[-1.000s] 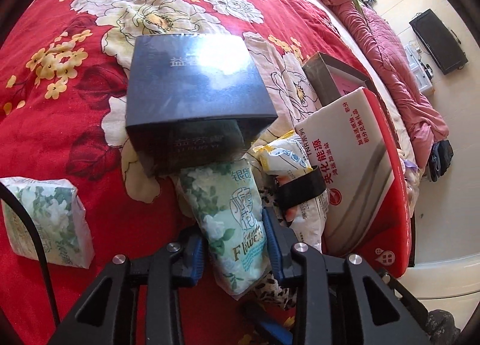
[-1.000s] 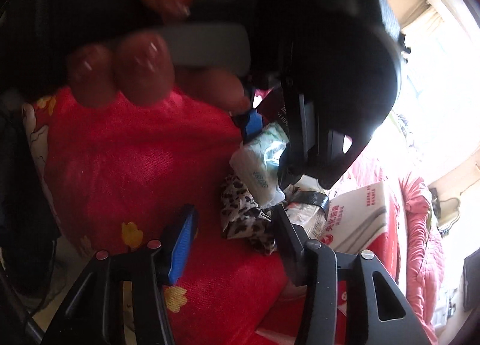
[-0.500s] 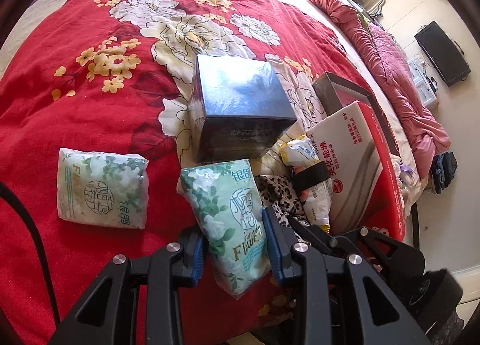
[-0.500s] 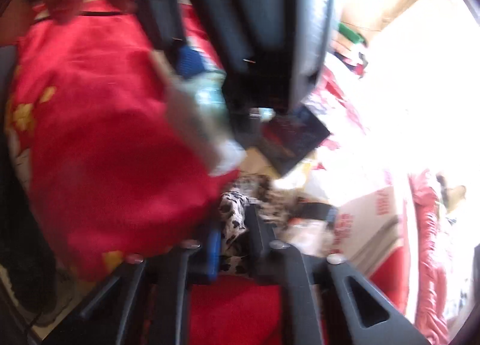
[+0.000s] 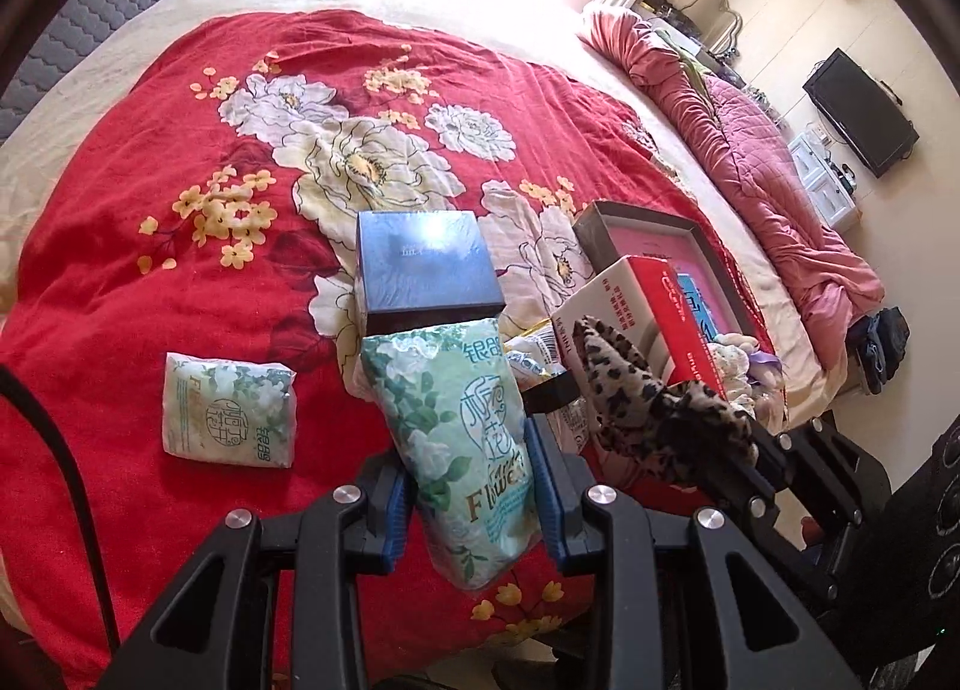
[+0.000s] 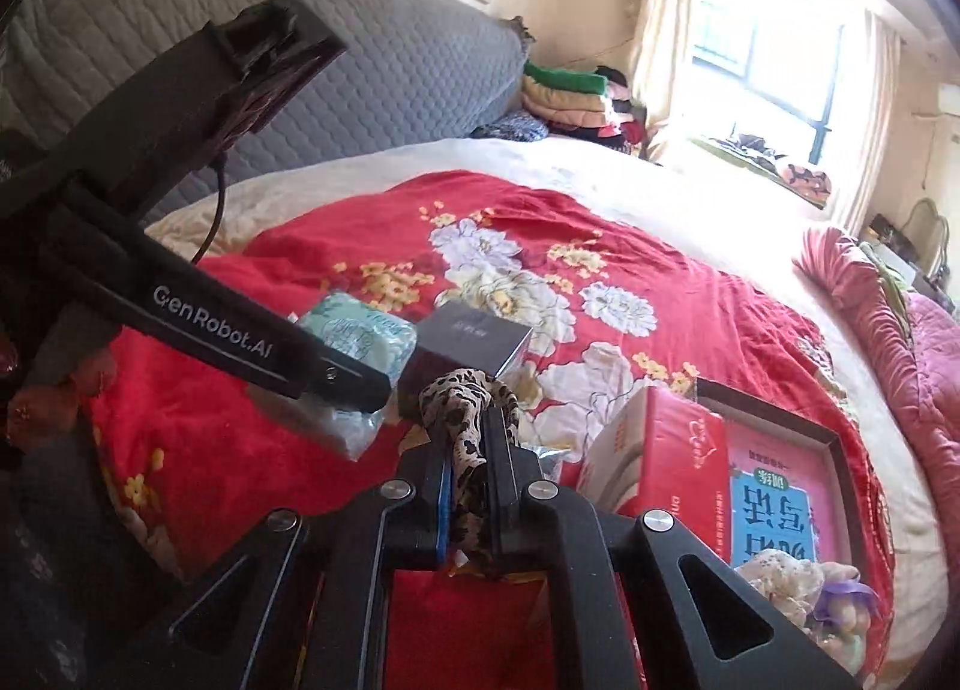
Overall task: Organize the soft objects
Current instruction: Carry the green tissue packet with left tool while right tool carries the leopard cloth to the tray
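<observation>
My left gripper (image 5: 474, 480) is shut on a green floral tissue pack (image 5: 459, 438) and holds it above the red floral bedspread (image 5: 240, 150). It also shows in the right wrist view (image 6: 354, 342), beside the left gripper's arm. My right gripper (image 6: 468, 450) is shut on a leopard-print cloth (image 6: 465, 420), lifted off the bed; the cloth also shows in the left wrist view (image 5: 648, 402). A second tissue pack (image 5: 231, 417) lies flat on the bedspread to the left.
A dark blue box (image 5: 426, 270) stands mid-bed. A red and white carton (image 5: 642, 318), a framed pink book (image 5: 654, 246) and a small plush toy (image 6: 804, 588) lie to the right. A pink quilt (image 5: 750, 150) runs along the far right edge.
Both grippers have risen and pulled back from the bed. My right gripper has lifted the leopard cloth off the pile. The tissue pack stays in my left gripper.
</observation>
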A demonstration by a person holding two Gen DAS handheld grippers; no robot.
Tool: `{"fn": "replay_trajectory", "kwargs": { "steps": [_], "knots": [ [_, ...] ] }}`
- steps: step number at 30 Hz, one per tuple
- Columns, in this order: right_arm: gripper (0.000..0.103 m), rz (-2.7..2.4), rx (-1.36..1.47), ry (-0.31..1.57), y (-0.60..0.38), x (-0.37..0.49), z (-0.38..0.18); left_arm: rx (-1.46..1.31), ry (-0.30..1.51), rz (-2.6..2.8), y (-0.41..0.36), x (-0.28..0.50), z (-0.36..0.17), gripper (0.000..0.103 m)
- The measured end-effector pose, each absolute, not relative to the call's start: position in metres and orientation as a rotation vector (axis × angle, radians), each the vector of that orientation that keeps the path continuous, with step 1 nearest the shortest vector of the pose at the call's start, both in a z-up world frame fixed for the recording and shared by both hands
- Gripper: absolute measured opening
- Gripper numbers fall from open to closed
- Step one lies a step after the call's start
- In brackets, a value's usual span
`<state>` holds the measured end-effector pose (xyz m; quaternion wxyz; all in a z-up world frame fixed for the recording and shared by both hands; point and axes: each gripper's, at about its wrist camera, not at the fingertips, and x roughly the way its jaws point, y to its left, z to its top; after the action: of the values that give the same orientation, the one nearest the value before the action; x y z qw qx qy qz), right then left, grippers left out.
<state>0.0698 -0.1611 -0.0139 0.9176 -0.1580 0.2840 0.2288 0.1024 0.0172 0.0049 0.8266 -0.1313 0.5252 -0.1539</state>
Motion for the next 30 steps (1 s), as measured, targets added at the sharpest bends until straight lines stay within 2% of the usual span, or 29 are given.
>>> {"fn": "replay_trajectory", "kwargs": {
  "steps": [10, 30],
  "knots": [
    [0.008, 0.358, -0.242, 0.488, -0.180, 0.032, 0.067, -0.164, 1.023, -0.361, -0.027, 0.091, 0.055, 0.035],
    [0.008, 0.157, -0.099, 0.380, -0.281, -0.009, 0.128, 0.017, 0.924, -0.457, -0.132, 0.071, 0.104, 0.035]
  ]
}}
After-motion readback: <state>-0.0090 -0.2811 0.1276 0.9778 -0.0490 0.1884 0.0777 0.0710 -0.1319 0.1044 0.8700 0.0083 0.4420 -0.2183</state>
